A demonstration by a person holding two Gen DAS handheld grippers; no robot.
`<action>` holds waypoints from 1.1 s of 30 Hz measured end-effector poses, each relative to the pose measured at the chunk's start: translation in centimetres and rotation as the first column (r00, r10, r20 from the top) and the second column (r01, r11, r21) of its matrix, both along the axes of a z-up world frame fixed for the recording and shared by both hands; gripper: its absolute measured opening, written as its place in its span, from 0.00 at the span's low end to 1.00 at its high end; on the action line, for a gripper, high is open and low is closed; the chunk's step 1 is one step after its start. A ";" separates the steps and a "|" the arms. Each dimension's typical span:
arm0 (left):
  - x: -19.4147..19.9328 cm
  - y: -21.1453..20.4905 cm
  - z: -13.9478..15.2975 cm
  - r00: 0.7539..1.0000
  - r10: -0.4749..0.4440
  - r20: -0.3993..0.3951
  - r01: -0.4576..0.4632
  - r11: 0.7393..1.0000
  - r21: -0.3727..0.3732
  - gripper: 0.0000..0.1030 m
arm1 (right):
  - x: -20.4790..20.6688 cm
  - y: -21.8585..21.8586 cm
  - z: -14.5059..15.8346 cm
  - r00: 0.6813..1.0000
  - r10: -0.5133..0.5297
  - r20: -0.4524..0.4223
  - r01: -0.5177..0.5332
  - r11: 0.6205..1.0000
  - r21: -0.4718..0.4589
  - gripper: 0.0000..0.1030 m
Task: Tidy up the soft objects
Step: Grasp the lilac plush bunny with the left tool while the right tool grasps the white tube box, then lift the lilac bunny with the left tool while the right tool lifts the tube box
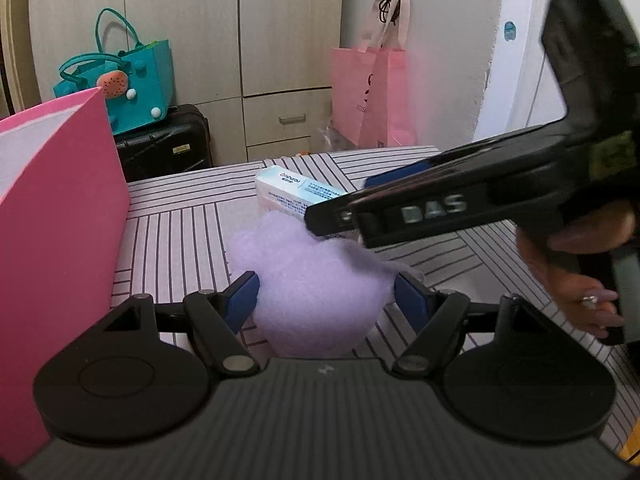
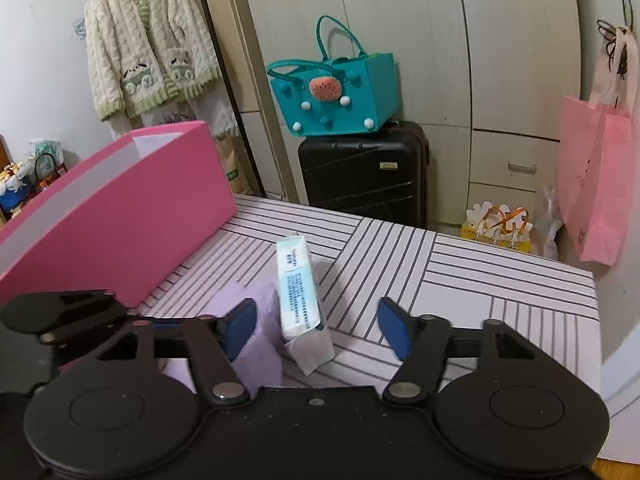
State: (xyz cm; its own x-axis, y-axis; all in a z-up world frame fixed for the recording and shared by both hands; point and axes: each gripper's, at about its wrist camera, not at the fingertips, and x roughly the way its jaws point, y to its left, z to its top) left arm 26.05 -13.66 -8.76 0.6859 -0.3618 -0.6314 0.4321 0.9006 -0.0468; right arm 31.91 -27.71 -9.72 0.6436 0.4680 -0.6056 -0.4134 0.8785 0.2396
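A fluffy purple plush [image 1: 316,288] lies on the striped tabletop [image 1: 180,232]. My left gripper [image 1: 326,292] is open, its blue pads flanking the plush on both sides at its edges. Just behind it lies a white and light-blue tissue pack [image 1: 288,188]. My right gripper [image 1: 344,200] reaches in from the right over that pack, held by a hand [image 1: 584,280]. In the right wrist view the tissue pack [image 2: 298,280] sits between the pads of the open right gripper [image 2: 318,324], closer to the left pad, with the plush [image 2: 260,344] beside it.
A tall pink box [image 1: 60,220] [image 2: 120,220] with an open top stands on the table's left side. Beyond the table are a teal bag [image 2: 336,92] on a black suitcase [image 2: 360,176], a pink paper bag [image 2: 592,184] and wardrobe doors. The table edge [image 2: 596,320] runs at the right.
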 end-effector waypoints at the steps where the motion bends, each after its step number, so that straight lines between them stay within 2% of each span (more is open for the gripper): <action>1: 0.0 0.0 0.0 1.000 0.003 0.002 -0.003 1.000 -0.003 0.71 | 0.3 0.1 -0.2 1.000 0.005 -0.007 -0.005 1.000 0.007 0.57; 3: -0.1 0.0 0.0 1.000 0.009 0.014 -0.009 1.000 -0.009 0.63 | 0.7 0.1 -0.6 1.000 0.011 -0.018 -0.010 1.000 0.019 0.41; 4: -0.1 0.1 0.1 1.000 0.009 0.020 -0.009 1.000 -0.010 0.59 | 0.7 0.2 -0.7 1.000 0.018 -0.022 -0.018 1.000 0.023 0.24; 5: 0.0 0.2 0.1 1.000 0.006 0.020 -0.006 1.000 -0.009 0.57 | 0.7 0.2 -0.7 0.999 0.029 -0.025 -0.028 0.999 0.021 0.23; 8: -0.1 0.2 0.3 1.000 -0.003 0.031 0.003 1.000 0.001 0.51 | 0.4 0.2 -0.5 1.000 0.019 -0.023 -0.019 1.000 0.020 0.22; 18: -1.0 1.1 0.9 0.999 0.027 0.034 -0.026 0.999 -0.032 0.51 | -1.5 -1.7 0.1 0.995 -0.091 -0.048 0.093 0.995 0.028 0.22; 24: -2.6 2.0 2.0 0.999 0.019 0.038 -0.017 0.998 -0.059 0.51 | -4.0 -2.4 0.9 0.993 -0.108 -0.055 0.111 0.992 0.052 0.22; 33: -4.5 3.5 3.3 1.000 -0.031 0.000 0.031 0.996 -0.087 0.51 | -8.0 -1.5 1.5 0.993 -0.099 -0.062 0.097 0.995 -0.028 0.22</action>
